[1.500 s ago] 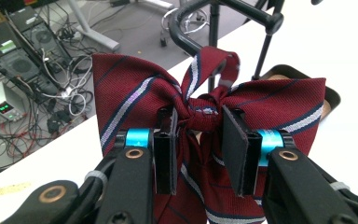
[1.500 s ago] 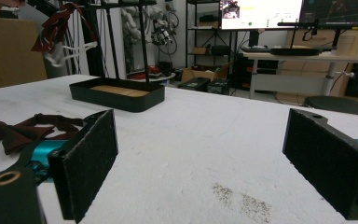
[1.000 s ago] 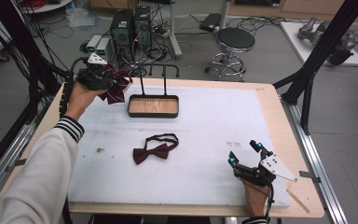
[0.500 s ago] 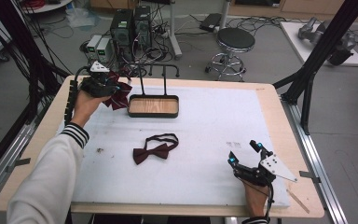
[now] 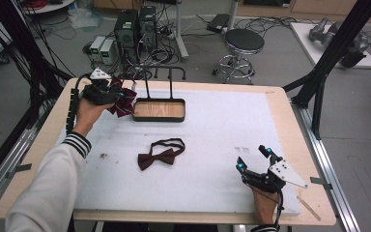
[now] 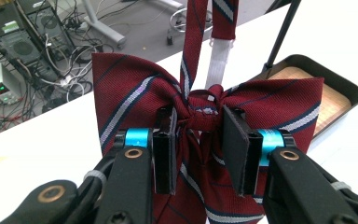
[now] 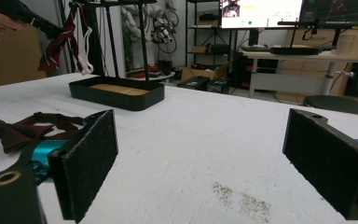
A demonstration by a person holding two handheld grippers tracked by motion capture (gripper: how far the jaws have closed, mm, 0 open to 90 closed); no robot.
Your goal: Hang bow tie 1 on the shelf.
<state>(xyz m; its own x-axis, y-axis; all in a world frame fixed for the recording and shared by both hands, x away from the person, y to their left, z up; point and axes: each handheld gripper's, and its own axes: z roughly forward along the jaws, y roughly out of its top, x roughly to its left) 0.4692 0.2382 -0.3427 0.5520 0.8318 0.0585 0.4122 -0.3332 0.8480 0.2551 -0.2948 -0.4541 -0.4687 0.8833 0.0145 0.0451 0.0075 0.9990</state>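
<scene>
**Striped bow tie in left tool beside tray stand**

Striped bow tie (image 6: 200, 116): dark red with blue and white bands, clamped at its knot by left tool (image 6: 198, 140), held just left of the black tray (image 5: 159, 110) with wooden floor; strap running up toward the stand's rail (image 5: 166, 69). Plain dark red bow tie (image 5: 158, 154): flat on white worktop (image 5: 222, 145), in front of the tray, strap looped. Right tool (image 5: 255, 158): released, jaws wide apart, nothing between, resting low, well right of and nearer than the tray.
</scene>
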